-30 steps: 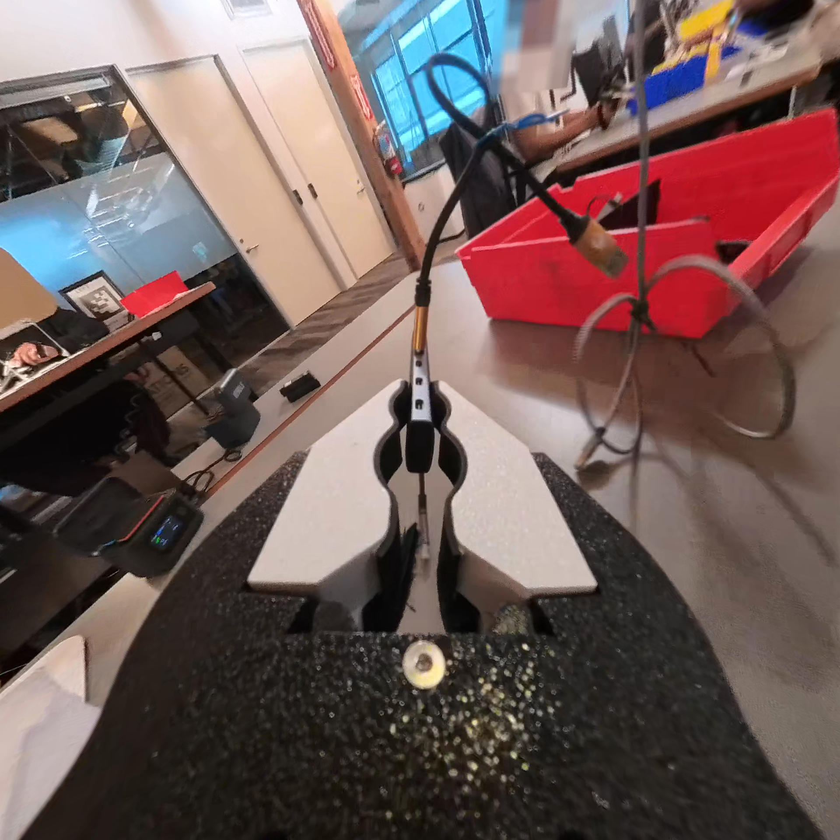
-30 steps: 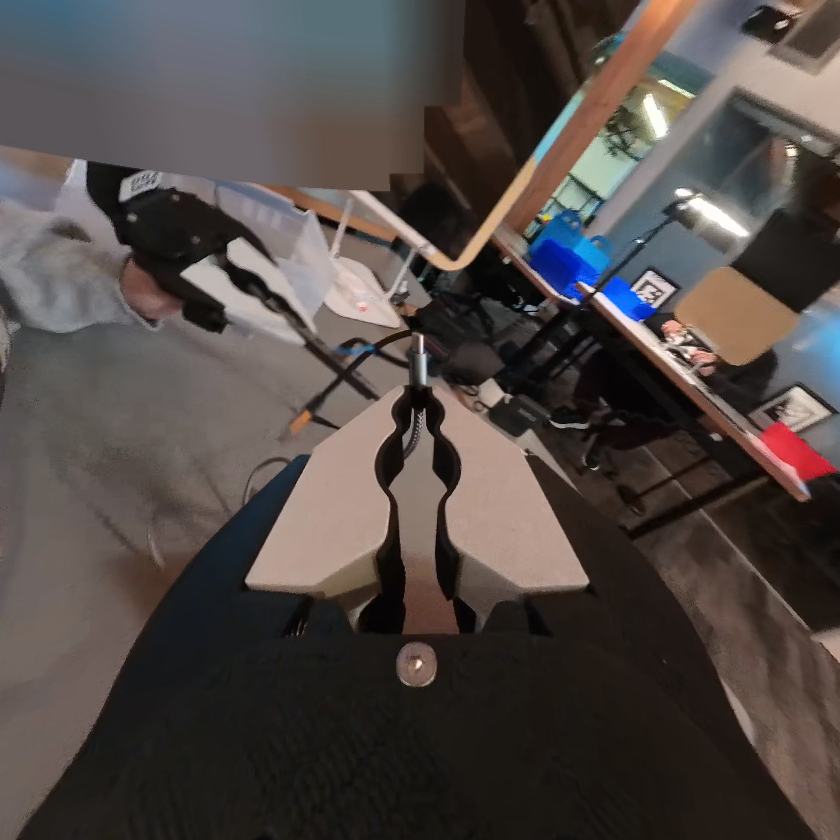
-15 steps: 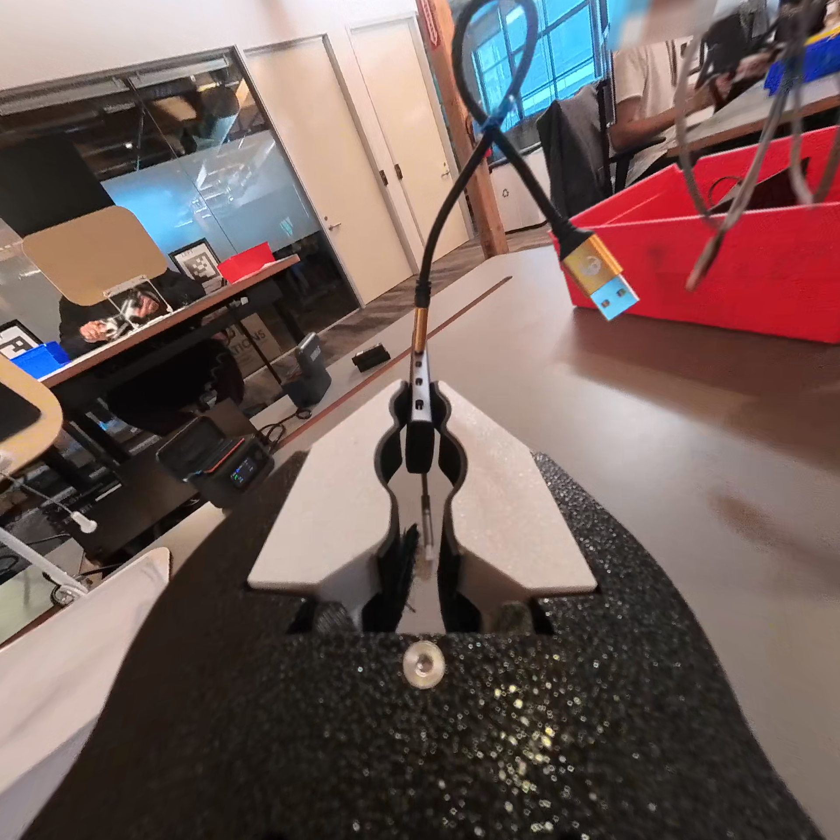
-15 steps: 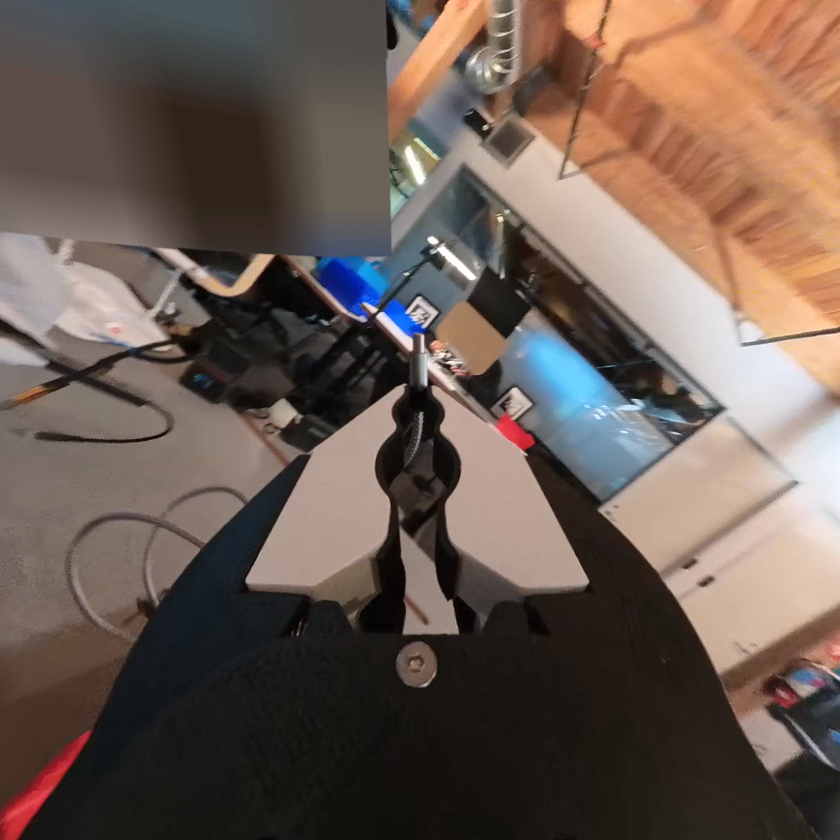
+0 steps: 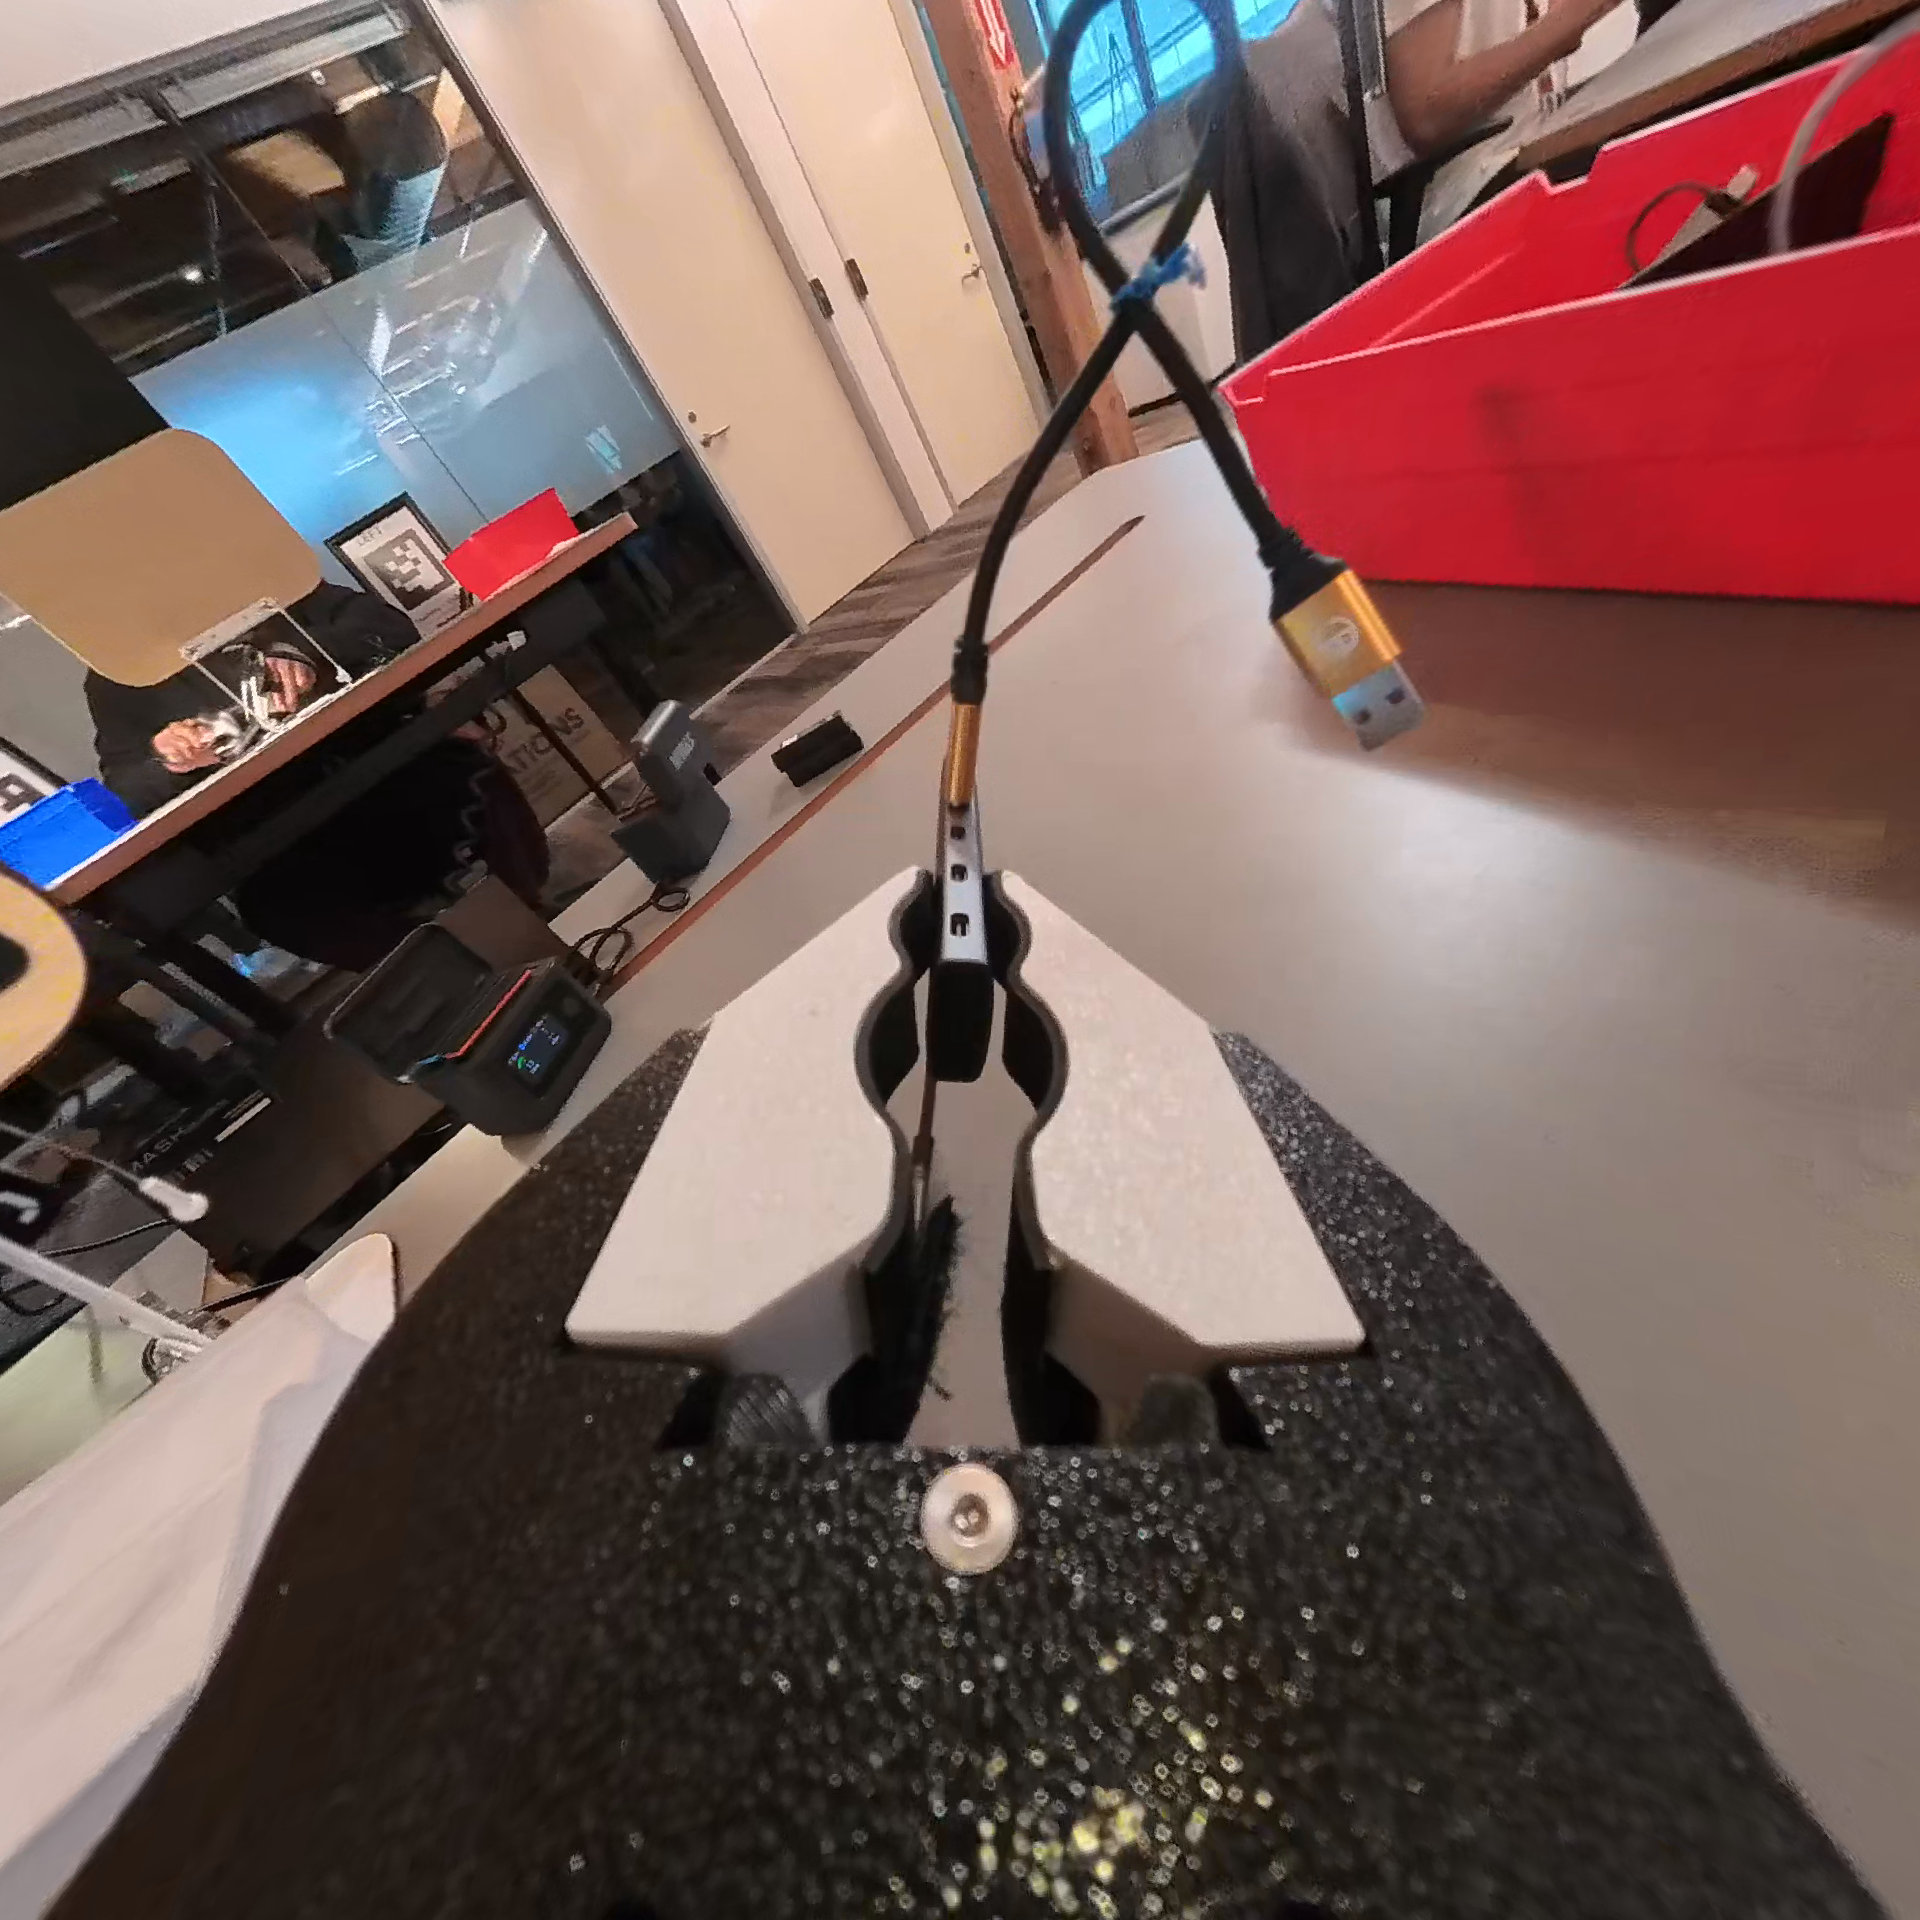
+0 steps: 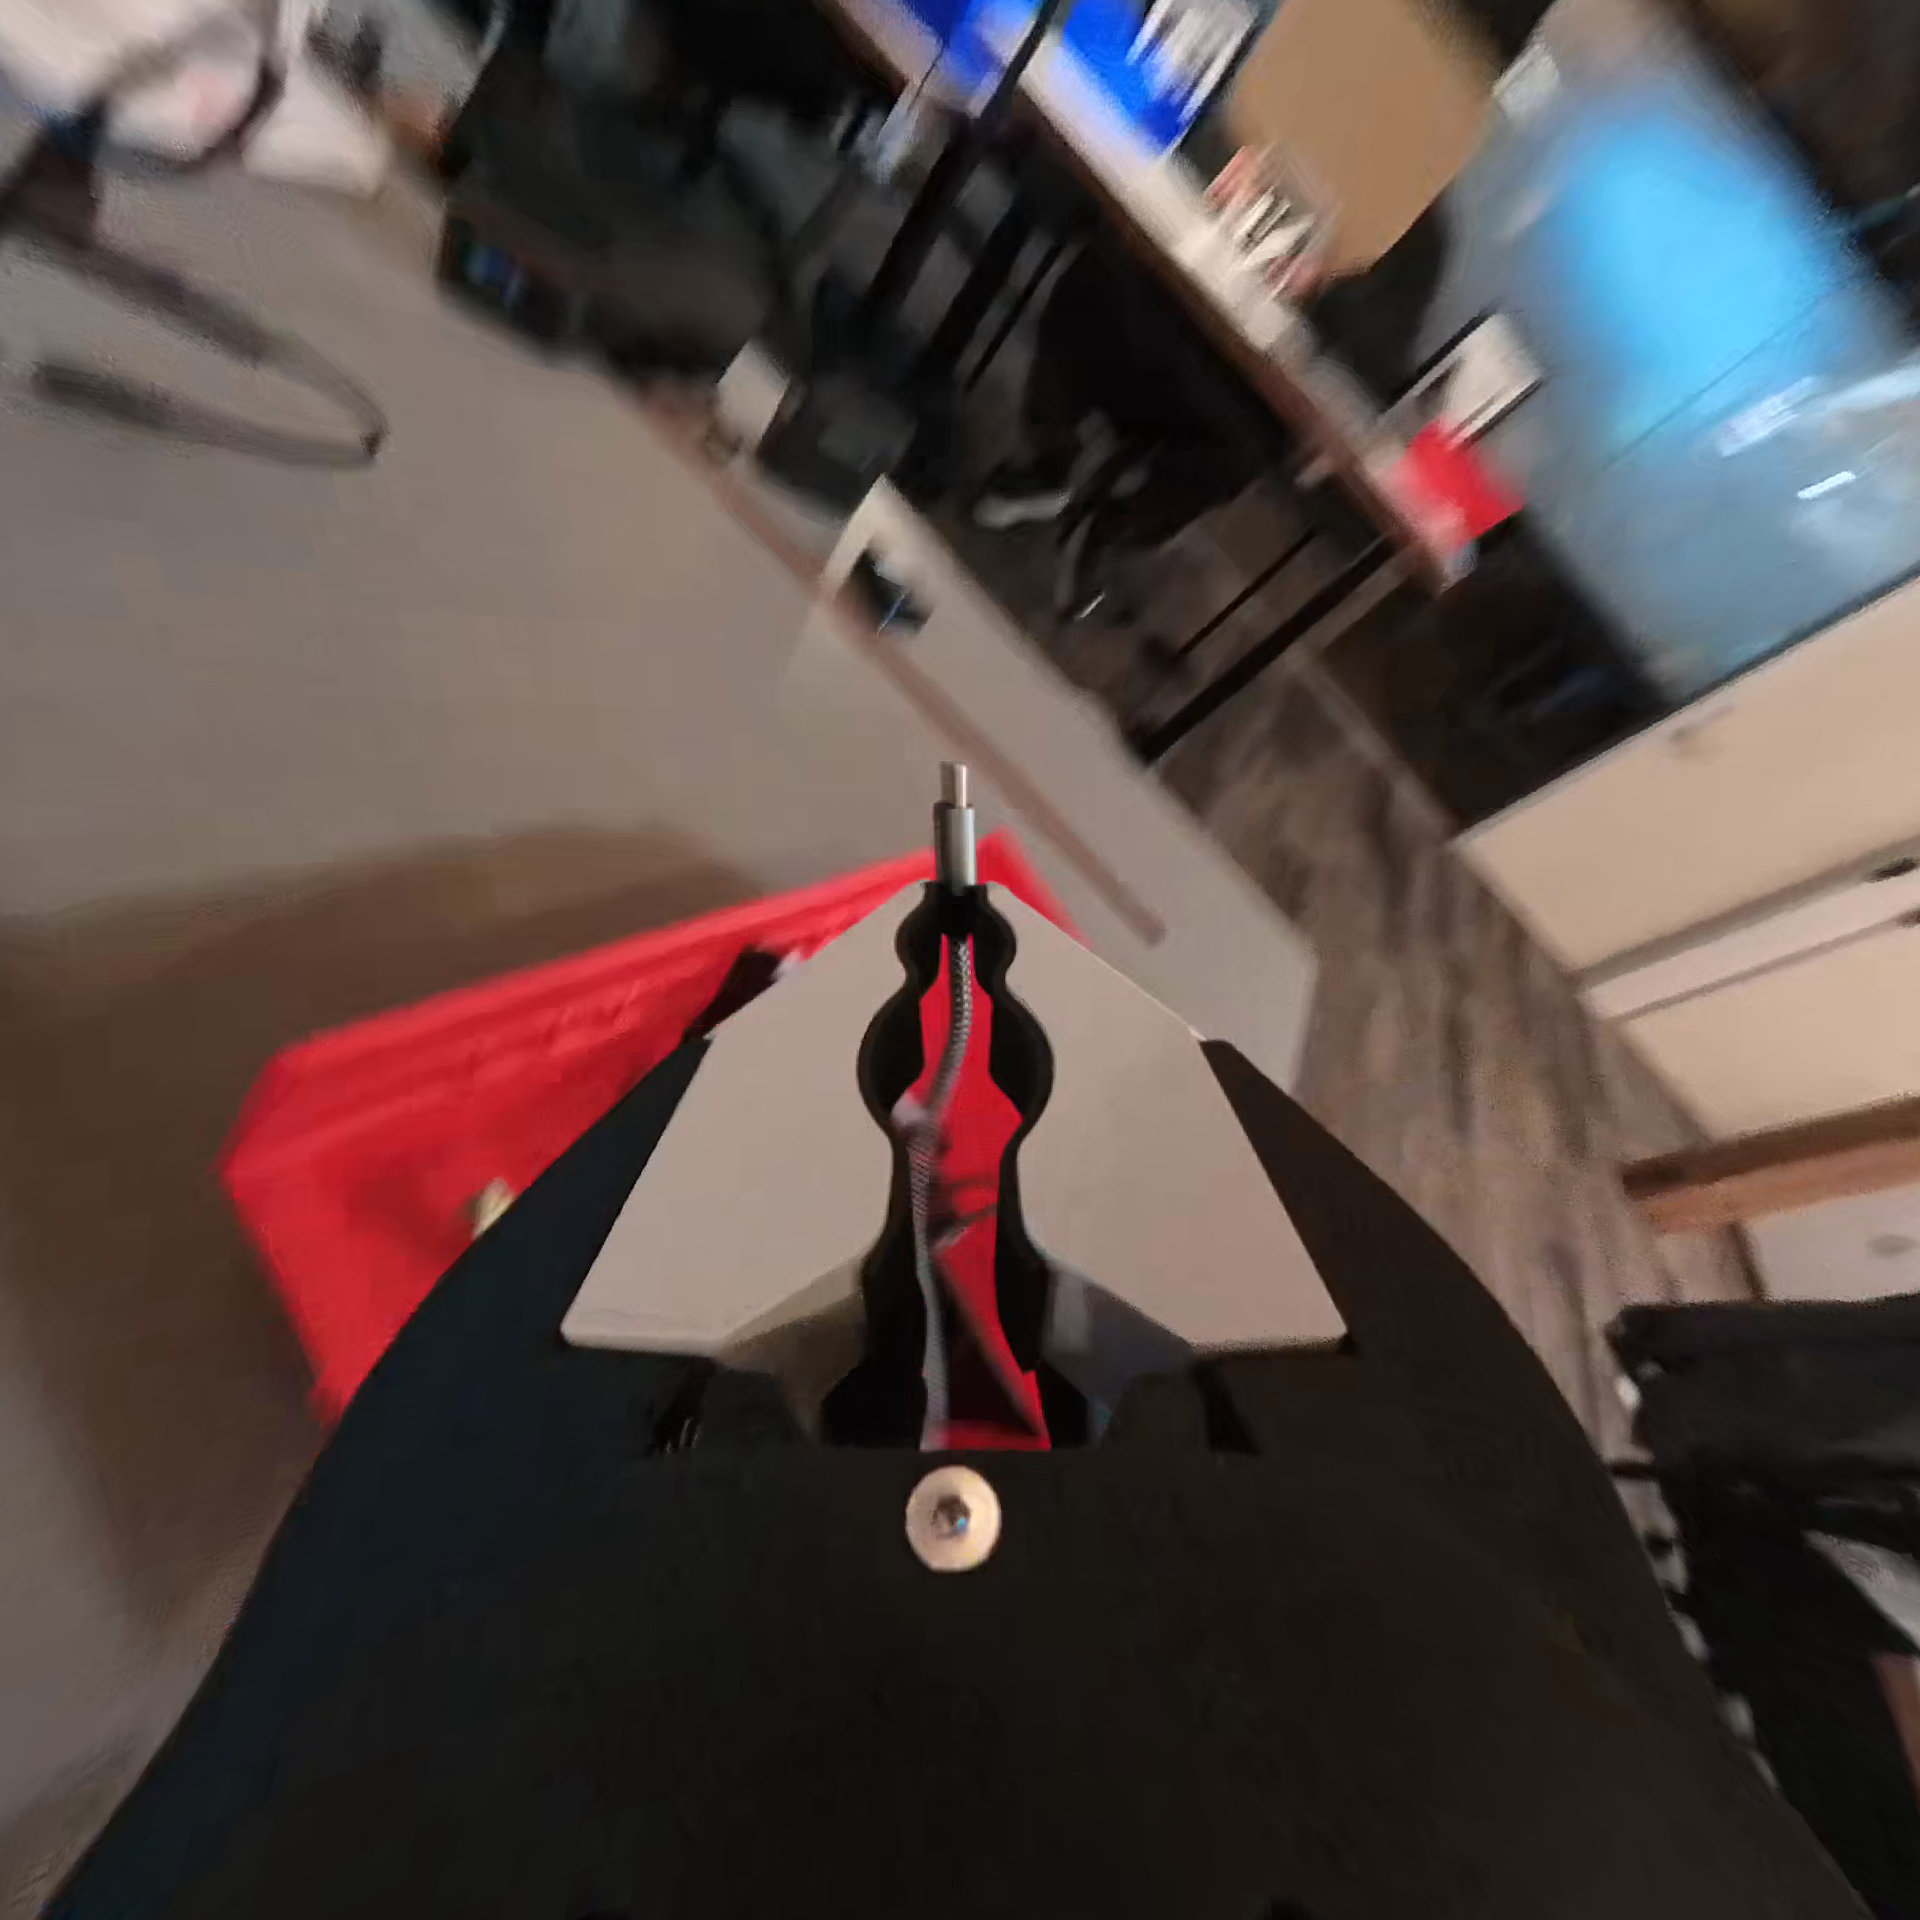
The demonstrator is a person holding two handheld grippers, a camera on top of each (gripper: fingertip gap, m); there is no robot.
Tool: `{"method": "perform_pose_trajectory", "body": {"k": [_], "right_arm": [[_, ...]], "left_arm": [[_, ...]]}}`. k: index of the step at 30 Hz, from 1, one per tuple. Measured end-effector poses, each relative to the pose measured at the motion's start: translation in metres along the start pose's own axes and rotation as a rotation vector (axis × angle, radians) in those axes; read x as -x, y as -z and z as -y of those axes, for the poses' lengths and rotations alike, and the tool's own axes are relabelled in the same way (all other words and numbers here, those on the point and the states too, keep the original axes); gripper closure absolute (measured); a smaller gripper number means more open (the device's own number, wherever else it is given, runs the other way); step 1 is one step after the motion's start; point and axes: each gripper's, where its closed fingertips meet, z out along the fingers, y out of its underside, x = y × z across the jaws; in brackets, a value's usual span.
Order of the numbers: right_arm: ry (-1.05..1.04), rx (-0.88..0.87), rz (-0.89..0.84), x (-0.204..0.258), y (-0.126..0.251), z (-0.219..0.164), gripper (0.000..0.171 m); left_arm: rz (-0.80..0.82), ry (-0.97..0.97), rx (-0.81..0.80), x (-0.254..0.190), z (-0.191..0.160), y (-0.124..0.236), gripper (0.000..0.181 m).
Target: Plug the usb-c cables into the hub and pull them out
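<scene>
My left gripper (image 5: 958,914) is shut on a slim grey hub (image 5: 961,883), held edge-on above the table with its ports facing up. The hub's black lead (image 5: 1049,457) loops upward and hangs down to a gold USB-A plug (image 5: 1340,655) above the table. My right gripper (image 6: 956,904) is shut on a grey USB-C plug (image 6: 954,831) that points forward past the fingertips. Its braided cable (image 6: 940,1101) runs back between the fingers. The right wrist view is motion-blurred. Neither gripper shows in the other's view.
A red bin (image 5: 1621,416) stands on the grey table (image 5: 1507,1039) at the right; it also shows under my right gripper (image 6: 499,1081). A black cable (image 6: 208,416) lies on the table at the left. A black device with a small screen (image 5: 488,1039) and people at desks lie beyond. The tips of one gripper are about 35 cm away from the tips of the other.
The right gripper has swung down from facing the ceiling and walls to facing the table and red bin. The left gripper shifted slightly; the grey cable loops have left its view.
</scene>
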Motion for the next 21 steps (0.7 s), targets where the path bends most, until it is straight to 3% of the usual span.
{"method": "perform_pose_trajectory", "body": {"k": [5, 9, 11, 14, 17, 19, 21], "right_arm": [[0.042, 0.427, 0.28, 0.081, -0.028, -0.099, 0.167], [-0.009, 0.554, 0.334, 0.101, -0.039, -0.124, 0.158], [-0.008, 0.485, 0.22, 0.084, -0.036, -0.094, 0.131], [0.027, 0.102, 0.035, 0.069, -0.021, 0.016, 0.126], [0.213, -0.215, 0.091, 0.121, -0.021, 0.103, 0.126], [0.328, -0.199, 0.21, 0.172, -0.052, 0.111, 0.124], [0.466, -0.113, 0.272, 0.211, -0.093, 0.093, 0.125]], "left_arm": [[-0.015, -0.035, 0.024, -0.005, -0.003, -0.004, 0.174], [-0.036, -0.1, 0.069, -0.014, -0.01, -0.009, 0.174], [-0.044, -0.166, 0.109, -0.019, -0.016, -0.012, 0.174], [-0.055, -0.261, 0.156, -0.028, -0.022, -0.015, 0.174], [-0.064, -0.338, 0.183, -0.037, -0.024, -0.018, 0.174], [-0.075, -0.383, 0.199, -0.043, -0.027, -0.02, 0.173], [-0.09, -0.424, 0.207, -0.05, -0.028, -0.021, 0.173]]}}
